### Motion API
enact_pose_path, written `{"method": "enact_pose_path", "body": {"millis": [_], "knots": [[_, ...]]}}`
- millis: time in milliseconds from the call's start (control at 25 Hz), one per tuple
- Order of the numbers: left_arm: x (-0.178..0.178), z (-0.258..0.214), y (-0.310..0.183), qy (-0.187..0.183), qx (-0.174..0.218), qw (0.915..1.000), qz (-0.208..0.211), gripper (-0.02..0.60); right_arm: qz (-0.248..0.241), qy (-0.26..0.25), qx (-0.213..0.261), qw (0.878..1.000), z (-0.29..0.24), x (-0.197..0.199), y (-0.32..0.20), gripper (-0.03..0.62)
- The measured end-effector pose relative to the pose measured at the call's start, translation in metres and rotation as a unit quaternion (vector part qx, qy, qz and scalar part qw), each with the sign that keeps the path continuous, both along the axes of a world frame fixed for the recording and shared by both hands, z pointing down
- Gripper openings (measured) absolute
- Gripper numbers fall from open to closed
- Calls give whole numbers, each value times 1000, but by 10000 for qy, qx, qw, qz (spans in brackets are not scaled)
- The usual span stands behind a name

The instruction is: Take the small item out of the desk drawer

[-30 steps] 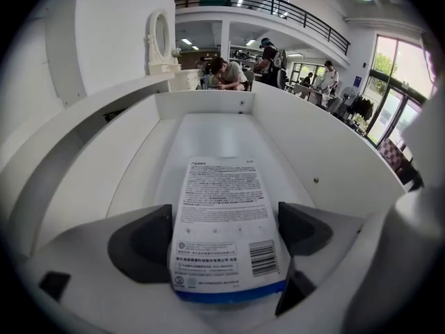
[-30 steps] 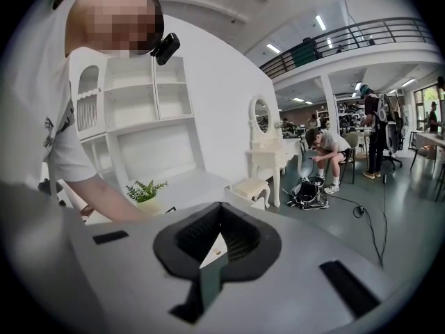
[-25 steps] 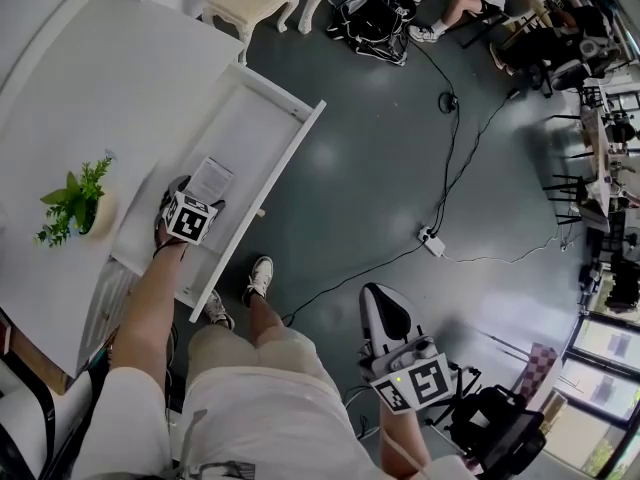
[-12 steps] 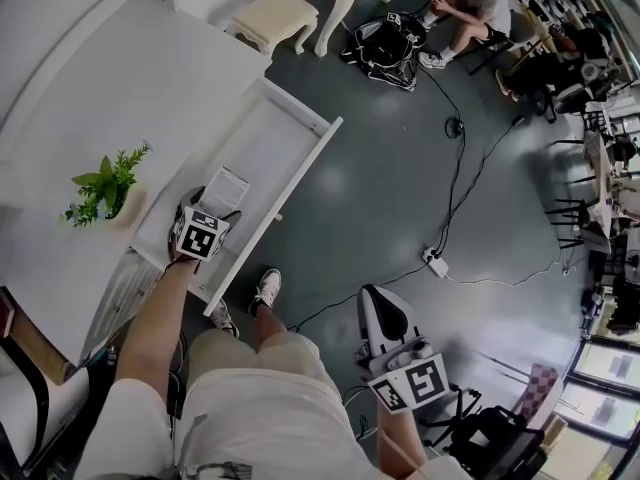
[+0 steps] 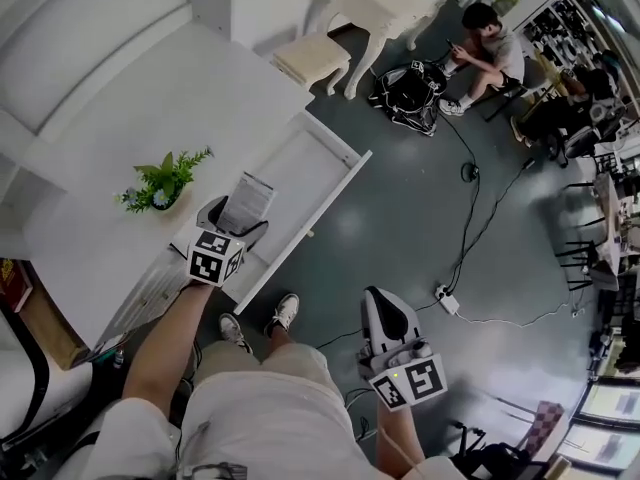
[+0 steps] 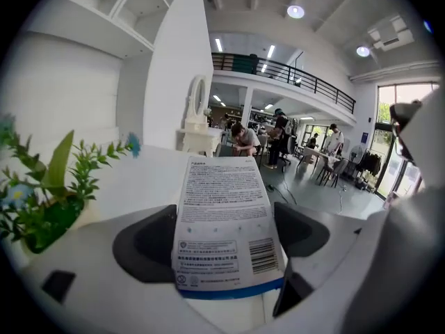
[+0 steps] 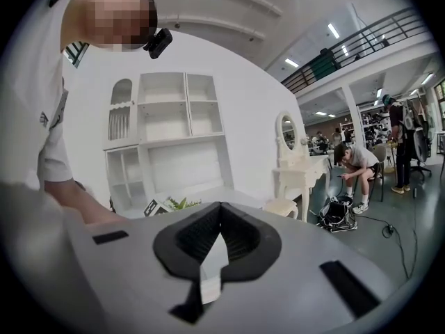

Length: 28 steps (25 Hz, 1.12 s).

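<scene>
Left arm stretched ahead, my left tool [image 5: 238, 220] clamped on the packet [image 5: 252, 193], over the near end of the open drawer [image 5: 322, 153] beside the surface [image 5: 150, 98] | right tool [image 5: 383, 308] clenched, empty, low at right.

Dense fine print on white packet [image 6: 224, 214], too small to read, barcode [image 6: 262, 255] at its lower right, black-and-white square markers, wordless, on cubes of left gripper [image 5: 238, 218] and right gripper [image 5: 383, 303].
</scene>
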<state>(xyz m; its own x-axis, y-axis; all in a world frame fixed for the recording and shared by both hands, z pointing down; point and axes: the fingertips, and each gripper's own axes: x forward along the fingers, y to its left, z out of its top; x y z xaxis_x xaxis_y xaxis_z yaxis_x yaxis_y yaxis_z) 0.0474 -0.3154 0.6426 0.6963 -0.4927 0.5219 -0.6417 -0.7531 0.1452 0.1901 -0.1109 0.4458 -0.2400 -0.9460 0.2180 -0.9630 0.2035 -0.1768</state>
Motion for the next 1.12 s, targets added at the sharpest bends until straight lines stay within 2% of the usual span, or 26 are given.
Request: {"method": "enact_pose_path", "body": {"millis": [280,440,600,840,1120], "knots": [[-38,-79,14,775,510,9954,-256,448,100,86,268,9996,-22,-19,6,9],[-62,-114,25,975,832,9912,-330,448,91,159,399,9990,-33,-28,3,9],[-95,-138,31,1198,1033,9857,-577,448,51,202,498,9985,-35,-40,-3,9],[-144,-183,36,1444,1466,9745,-900,448,-8,246,638,9977,-37,-54,-15,9],[-183,-239,46,1649,2001,9586,-1175,448,-199,234,860,9958,-54,-67,-32,9]]}}
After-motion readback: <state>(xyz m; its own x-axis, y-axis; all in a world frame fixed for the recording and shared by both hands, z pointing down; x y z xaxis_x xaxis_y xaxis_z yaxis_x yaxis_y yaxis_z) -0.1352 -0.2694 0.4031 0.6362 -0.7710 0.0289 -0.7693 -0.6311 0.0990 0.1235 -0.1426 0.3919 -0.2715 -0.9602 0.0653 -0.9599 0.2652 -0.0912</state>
